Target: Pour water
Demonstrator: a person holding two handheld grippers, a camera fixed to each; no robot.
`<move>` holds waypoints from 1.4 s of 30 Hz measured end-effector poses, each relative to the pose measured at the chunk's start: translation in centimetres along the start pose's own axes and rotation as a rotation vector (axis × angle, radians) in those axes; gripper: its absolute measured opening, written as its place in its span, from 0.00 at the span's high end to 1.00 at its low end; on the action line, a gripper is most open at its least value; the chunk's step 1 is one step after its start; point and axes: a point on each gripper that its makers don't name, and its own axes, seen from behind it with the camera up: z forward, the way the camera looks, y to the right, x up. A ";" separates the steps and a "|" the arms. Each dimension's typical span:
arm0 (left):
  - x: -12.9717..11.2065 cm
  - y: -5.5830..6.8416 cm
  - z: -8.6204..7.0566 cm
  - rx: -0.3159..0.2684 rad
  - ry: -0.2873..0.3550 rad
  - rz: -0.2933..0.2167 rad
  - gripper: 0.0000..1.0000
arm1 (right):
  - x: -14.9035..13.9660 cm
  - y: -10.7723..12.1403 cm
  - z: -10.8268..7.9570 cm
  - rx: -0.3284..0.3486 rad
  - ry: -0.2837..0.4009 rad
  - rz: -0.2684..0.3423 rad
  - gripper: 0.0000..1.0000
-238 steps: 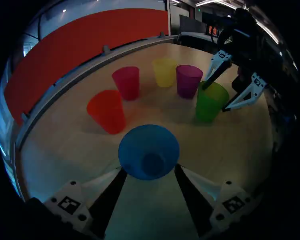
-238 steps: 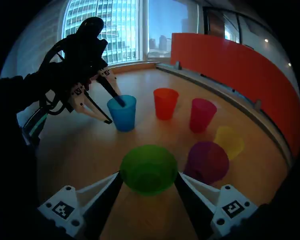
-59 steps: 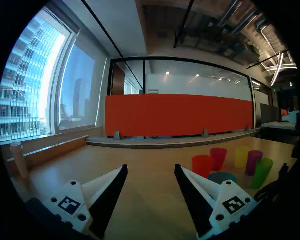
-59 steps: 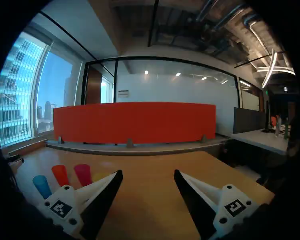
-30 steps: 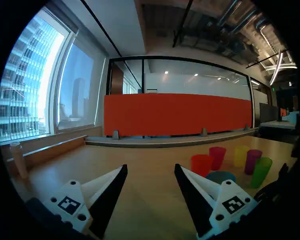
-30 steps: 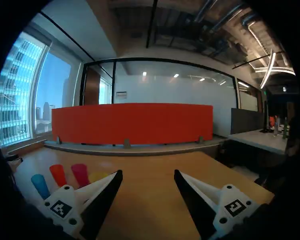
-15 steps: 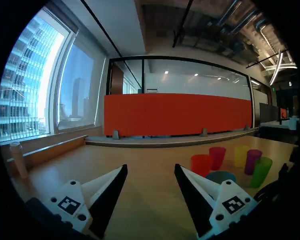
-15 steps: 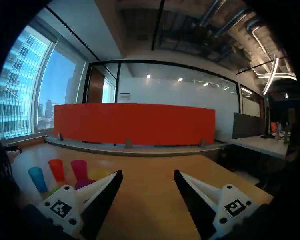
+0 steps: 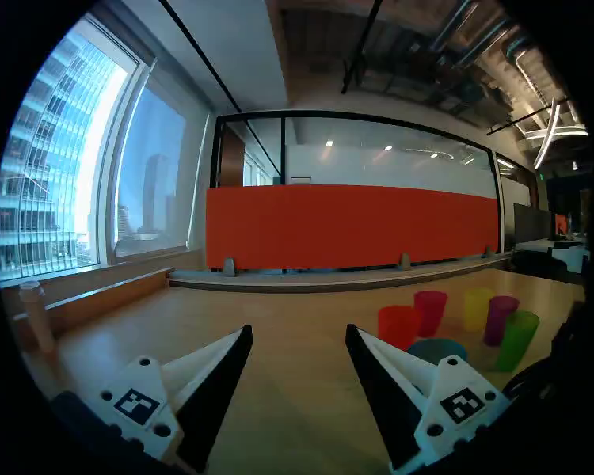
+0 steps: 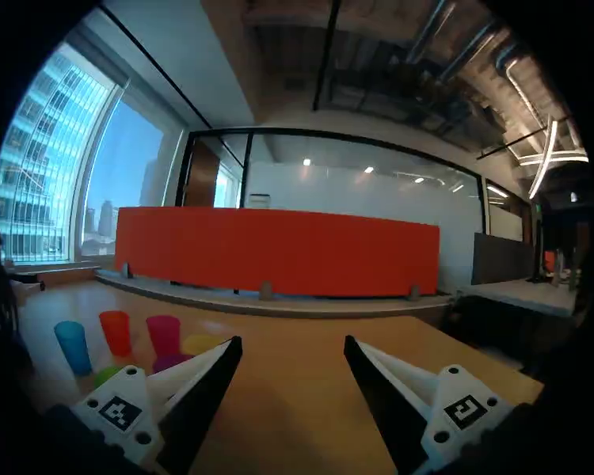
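Our left gripper (image 9: 298,329) and right gripper (image 10: 292,340) each carry two white wedge-shaped fingers (image 9: 408,380) with black inner faces, each finger bearing a square black-and-white marker (image 9: 135,405) ringed by small dark screw holes (image 9: 144,362).

Upright, clustered right of the left claw (image 9: 297,328): orange cup (image 9: 397,326), pink cup (image 9: 430,311), yellow cup (image 9: 478,309), purple cup (image 9: 500,319), green cup (image 9: 517,339), blue cup (image 9: 435,347).

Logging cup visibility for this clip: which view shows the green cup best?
The left gripper view: the green cup stands whole and unblocked at the right, next to the purple cup. In the right gripper view it sits low at the left, mostly hidden behind the jaws of the right gripper.
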 end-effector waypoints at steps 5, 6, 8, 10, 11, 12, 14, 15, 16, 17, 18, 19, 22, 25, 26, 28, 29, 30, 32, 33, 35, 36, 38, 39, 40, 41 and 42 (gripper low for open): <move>0.0 0.0 0.0 0.000 0.000 0.000 0.13 | 0.0 0.2 0.3 0.009 0.014 0.025 0.00; 0.0 0.0 0.0 0.000 0.000 0.000 0.13 | 0.0 0.3 0.3 0.009 0.014 0.027 0.00; 0.0 0.0 0.0 0.000 0.000 0.000 0.13 | -0.4 0.6 0.4 0.003 0.013 0.031 0.00; 0.0 0.0 0.0 0.000 0.000 0.000 0.13 | -0.8 0.8 0.5 0.000 0.009 0.036 0.00; 0.0 0.0 0.0 0.000 0.000 0.000 0.13 | -1.0 0.8 0.5 0.000 0.005 0.040 0.00; 0.0 0.0 0.0 0.000 0.000 0.000 0.13 | -1.3 0.9 0.5 -0.001 0.002 0.043 0.00; 0.0 0.0 0.0 0.000 0.000 0.000 0.13 | -1.8 0.9 0.6 -0.003 -0.006 0.054 0.00; 0.0 0.0 0.0 0.000 0.000 0.000 0.13 | -2.0 1.0 0.7 -0.004 -0.010 0.060 0.00; 0.0 0.0 0.0 0.000 0.000 0.000 0.13 | -2.2 1.0 0.8 -0.004 -0.011 0.065 0.00; 0.0 0.0 0.0 0.000 0.000 0.000 0.13 | -2.3 1.0 0.8 -0.004 -0.012 0.069 0.00; 0.0 0.0 0.0 0.000 0.000 0.000 0.13 | -2.5 1.0 0.9 -0.004 -0.014 0.073 0.00; 0.0 0.0 0.0 0.000 0.000 0.000 0.13 | -2.6 0.9 0.9 -0.002 -0.014 0.075 0.00; 0.0 0.0 0.1 0.000 0.000 0.000 0.13 | -2.9 0.8 1.0 0.002 -0.015 0.078 0.00; 0.0 0.0 0.1 0.000 0.000 0.000 0.13 | -3.1 0.7 1.1 0.003 -0.014 0.076 0.00; 0.0 0.0 0.1 0.000 0.000 0.000 0.13 | -3.1 0.7 1.1 0.002 -0.014 0.076 0.00; 0.0 0.0 0.1 0.000 0.000 0.000 0.13 | -3.3 0.6 1.2 0.002 -0.015 0.075 0.00; 0.0 0.0 0.1 0.000 0.000 0.000 0.13 | -3.3 0.6 1.2 0.002 -0.017 0.074 0.00; 0.0 0.0 0.1 0.000 0.000 0.000 0.13 | -3.4 0.6 1.2 0.003 -0.018 0.074 0.00; 0.0 0.0 0.1 0.000 0.000 0.000 0.13 | -3.5 0.6 1.2 0.002 -0.023 0.072 0.00; 0.1 0.0 0.1 0.000 0.000 0.000 0.13 | -3.6 0.5 1.2 0.001 -0.025 0.071 0.00; 0.0 0.0 0.0 0.000 0.000 0.000 0.13 | -3.7 0.5 1.2 0.000 -0.031 0.067 0.00; 0.0 0.0 0.0 0.000 0.000 0.000 0.13 | -3.7 0.5 1.2 0.000 -0.033 0.066 0.00; 0.0 0.0 0.0 0.000 0.000 0.000 0.13 | -3.7 0.5 1.2 -0.001 -0.033 0.064 0.00; 0.0 0.0 0.1 0.000 0.000 0.000 0.13 | -3.7 0.4 1.2 -0.002 -0.033 0.063 0.00; 0.0 0.0 0.1 0.000 0.000 0.000 0.13 | -3.7 0.4 1.2 -0.002 -0.033 0.062 0.00; 0.0 0.0 0.1 0.000 0.000 0.000 0.13 | -3.7 0.4 1.2 -0.002 -0.033 0.061 0.00; 0.0 0.0 0.1 0.000 0.000 0.000 0.13 | -3.7 0.4 1.2 -0.002 -0.033 0.060 0.00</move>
